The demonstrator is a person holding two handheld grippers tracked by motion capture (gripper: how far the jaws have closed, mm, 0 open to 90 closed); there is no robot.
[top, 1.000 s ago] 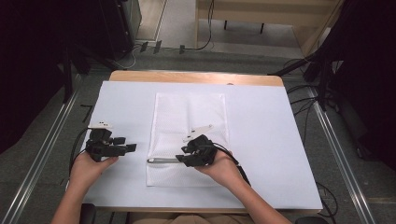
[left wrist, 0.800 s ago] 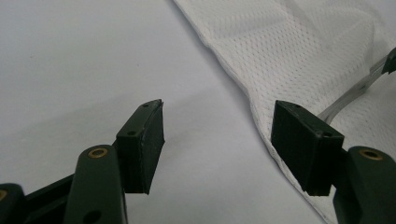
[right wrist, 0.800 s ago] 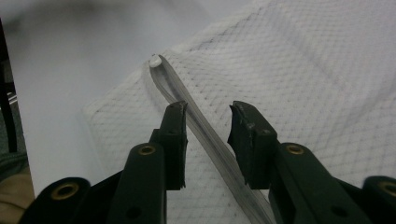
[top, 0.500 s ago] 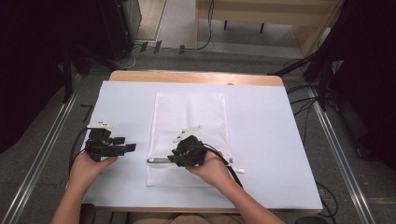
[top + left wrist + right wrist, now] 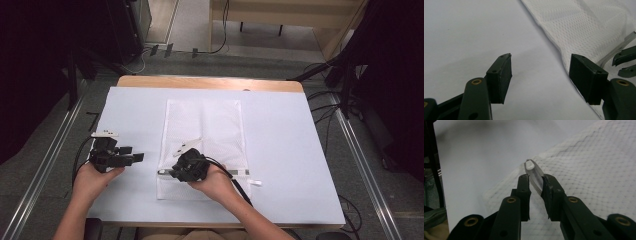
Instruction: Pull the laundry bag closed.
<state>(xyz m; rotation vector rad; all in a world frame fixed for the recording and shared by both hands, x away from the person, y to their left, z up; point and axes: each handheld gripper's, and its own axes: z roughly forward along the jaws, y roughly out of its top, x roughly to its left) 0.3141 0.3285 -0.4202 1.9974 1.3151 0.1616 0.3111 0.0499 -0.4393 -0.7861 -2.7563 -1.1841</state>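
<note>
White mesh bag (image 5: 202, 145) lies flat on the table (image 5: 290, 150), long side running away from the person, roughly mid-table. Its near end carries a clear plastic strip (image 5: 240, 173) that runs crosswise over the mesh; a small white tab (image 5: 256, 182) sticks out past the bag's right edge.

Right gripper (image 5: 172, 173) sits low over the bag's near left part, hand (image 5: 212, 181) behind it, cable (image 5: 235, 182) trailing back toward the person. In the right gripper view the jaws have just been closing and stand narrow, with the left end of the strip (image 5: 534, 173) between them. The right pad (image 5: 546, 187) lies against the strip; the left pad (image 5: 524, 186) is just beside it, and I cannot tell if it touches. Reading it as a grip on the strip, not yet certain to be firm. The strip's rounded tip pokes out beyond the fingertips, lifted a little off the mesh (image 5: 594, 170).

Left gripper (image 5: 137, 157) is held off the bag, to its left, over bare table, pointing toward the right gripper. In the left gripper view its jaws stand wide apart with nothing between them; the bag's edge (image 5: 554, 42) runs just past the right pad (image 5: 586, 75), and the right gripper's tips (image 5: 626, 63) show at the far right by the strip (image 5: 621, 46).
</note>
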